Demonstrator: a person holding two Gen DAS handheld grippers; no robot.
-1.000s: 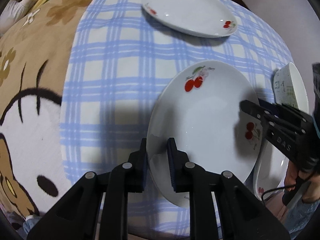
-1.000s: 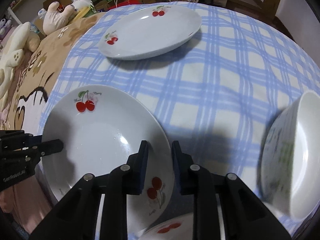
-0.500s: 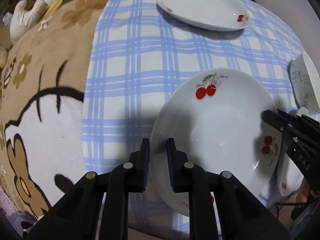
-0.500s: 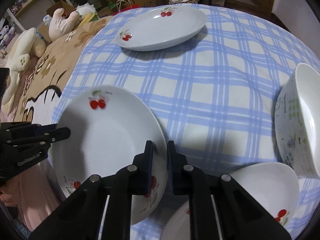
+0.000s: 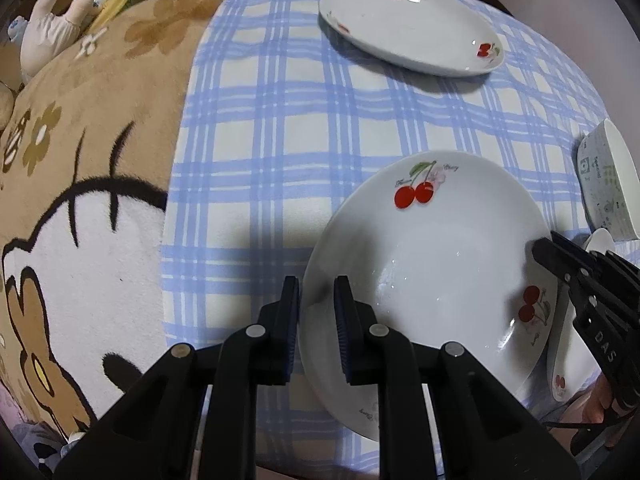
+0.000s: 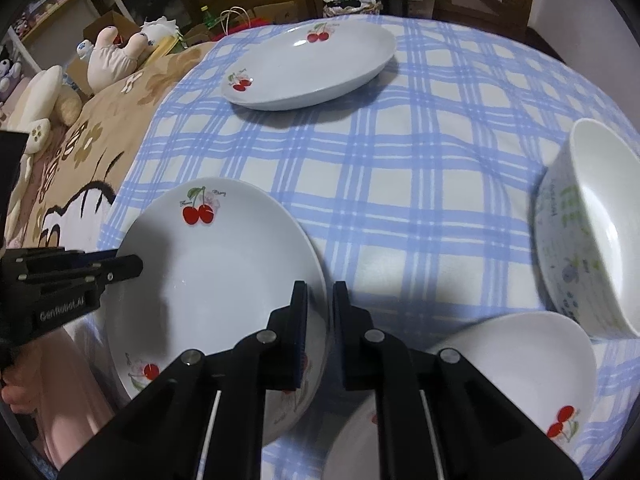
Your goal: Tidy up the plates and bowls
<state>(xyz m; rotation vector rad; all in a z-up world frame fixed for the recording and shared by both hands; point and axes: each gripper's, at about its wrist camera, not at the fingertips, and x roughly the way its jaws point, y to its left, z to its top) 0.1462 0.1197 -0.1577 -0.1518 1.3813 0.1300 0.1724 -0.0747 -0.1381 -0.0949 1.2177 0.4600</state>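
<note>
Since the earlier frame, the plate (image 5: 436, 264) sits lower; left gripper (image 5: 317, 320) and right gripper (image 6: 320, 320) grasp opposite rims, plate tilted.

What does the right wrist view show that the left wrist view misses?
Only the right wrist view shows the tall bowl's white inside, most of the small cherry dish nearby, and shelves and furniture behind. Only the left wrist view shows the brown cartoon blanket in full. Both show the near cherry plate gripped on opposite rims by the left claw and right claw, and the far plate.
</note>
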